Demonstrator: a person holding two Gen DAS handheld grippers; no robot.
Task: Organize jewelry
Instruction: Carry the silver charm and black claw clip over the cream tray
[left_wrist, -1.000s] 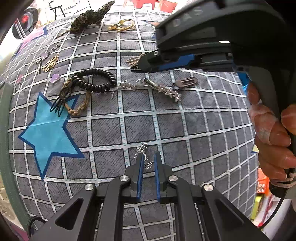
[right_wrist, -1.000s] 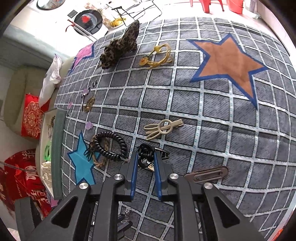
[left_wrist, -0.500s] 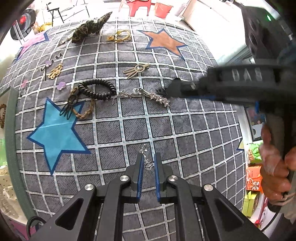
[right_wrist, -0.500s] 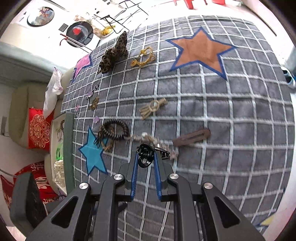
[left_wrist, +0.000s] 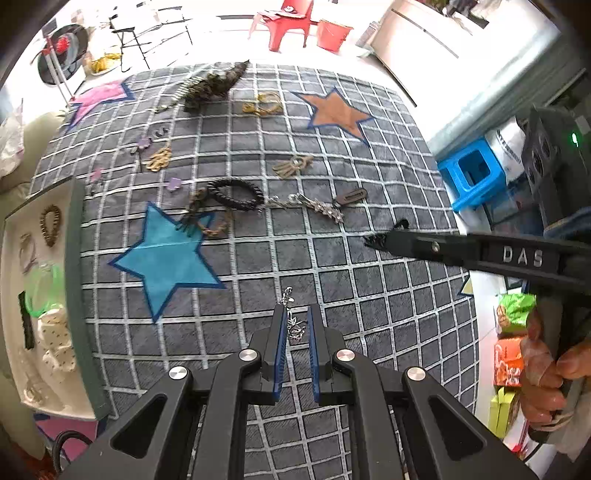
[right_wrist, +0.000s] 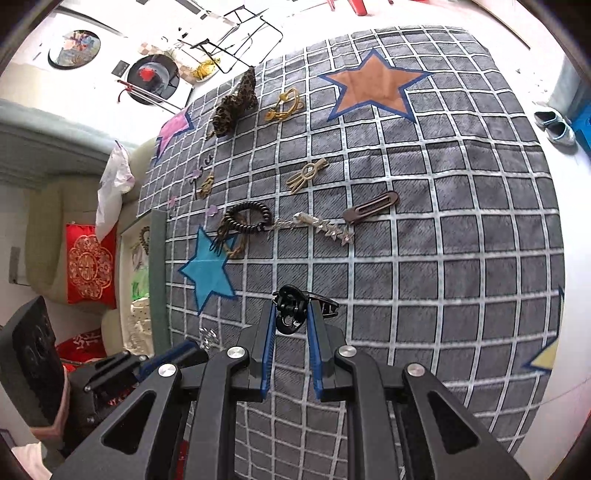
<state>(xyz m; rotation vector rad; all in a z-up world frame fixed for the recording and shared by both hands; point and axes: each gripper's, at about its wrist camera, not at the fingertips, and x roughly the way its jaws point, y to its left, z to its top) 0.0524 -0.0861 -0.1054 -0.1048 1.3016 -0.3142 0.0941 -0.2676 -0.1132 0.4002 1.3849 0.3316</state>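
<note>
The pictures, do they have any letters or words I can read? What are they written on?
"DAS": raised letters on the side of the right tool, seen from the left wrist camera.
White packaging beside the blue stool: dark print, too blurred to read.
Orange packets at the right edge: print too blurred to read.
Red cushion: gold ornament only, no readable words.
</note>
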